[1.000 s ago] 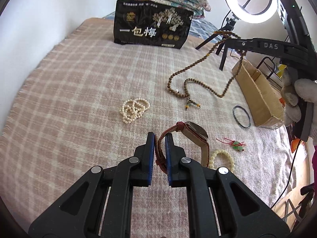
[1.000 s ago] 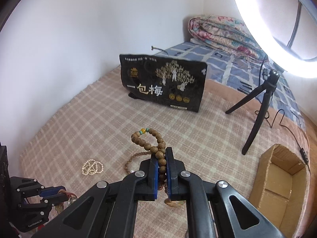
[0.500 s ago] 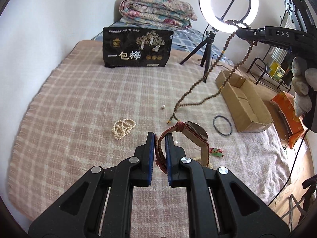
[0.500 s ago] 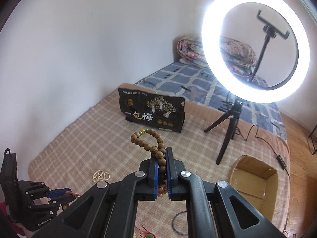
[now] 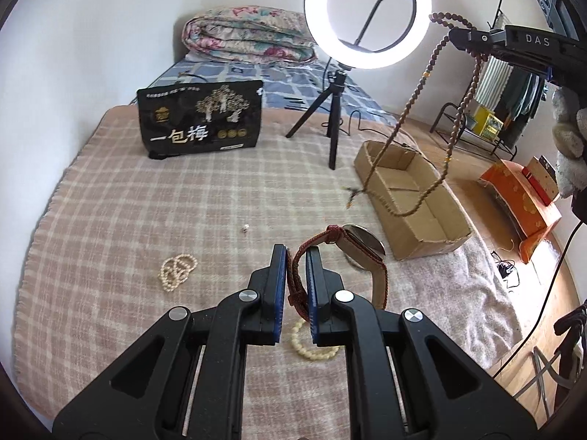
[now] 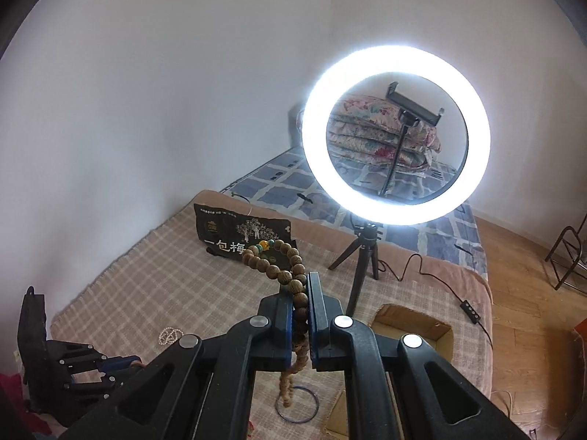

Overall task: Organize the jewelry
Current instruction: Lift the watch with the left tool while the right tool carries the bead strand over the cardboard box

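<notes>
- The left gripper [image 5: 295,267], low in the frame's centre, is clamped on the red strap of a wristwatch [image 5: 357,247]; the watch face juts to the right of the fingers, lifted off the bed [image 5: 110,220].
- The right gripper [image 6: 301,293] pinches a wooden bead necklace [image 6: 290,275]; a loop of beads with a green and an amber bead arches above the fingers, and the rest hangs below them.
- In the left wrist view that necklace [image 5: 403,113] dangles from the upper right of the frame, its lower loop hanging over the open cardboard box [image 5: 414,198].
- A pearl bracelet [image 5: 178,266] lies on the plaid blanket at lower left, and a cream bead bracelet [image 5: 312,344] lies partly hidden beneath the left gripper.
- A thin dark ring [image 6: 297,403] lies on the bed below the right gripper, near the box [image 6: 414,330].
- A lit ring light [image 6: 396,135] on a tripod and a black printed bag [image 5: 200,123] stand in the upper part of the frame.
</notes>
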A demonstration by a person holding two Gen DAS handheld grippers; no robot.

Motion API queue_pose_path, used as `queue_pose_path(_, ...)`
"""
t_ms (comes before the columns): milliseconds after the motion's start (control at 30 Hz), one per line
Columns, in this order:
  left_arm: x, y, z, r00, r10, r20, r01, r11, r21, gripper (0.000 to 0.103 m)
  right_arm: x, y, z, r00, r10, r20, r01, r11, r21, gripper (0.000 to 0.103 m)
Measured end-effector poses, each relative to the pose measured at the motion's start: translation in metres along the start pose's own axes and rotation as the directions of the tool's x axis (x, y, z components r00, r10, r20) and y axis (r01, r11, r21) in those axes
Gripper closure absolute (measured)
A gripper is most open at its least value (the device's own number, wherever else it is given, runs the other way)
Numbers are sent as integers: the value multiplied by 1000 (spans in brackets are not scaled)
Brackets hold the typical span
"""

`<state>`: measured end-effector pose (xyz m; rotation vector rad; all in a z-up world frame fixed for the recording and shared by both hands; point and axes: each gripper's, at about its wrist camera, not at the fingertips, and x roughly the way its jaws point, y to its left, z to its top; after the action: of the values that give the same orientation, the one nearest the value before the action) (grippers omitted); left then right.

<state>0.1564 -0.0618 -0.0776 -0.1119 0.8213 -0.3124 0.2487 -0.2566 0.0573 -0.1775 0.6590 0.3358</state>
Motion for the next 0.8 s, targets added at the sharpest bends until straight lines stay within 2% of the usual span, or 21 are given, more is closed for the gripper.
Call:
queue_pose_path(367,31,-51,24,998,-60,-25,62,996,70,94,-28,-67,7,993,-114,17,114,993,43,99)
queue_pose_path(800,86,-101,42,990,-115,-84,124,987,103,94,-5,-120,-6,985,-172,-20,174,981,92,99)
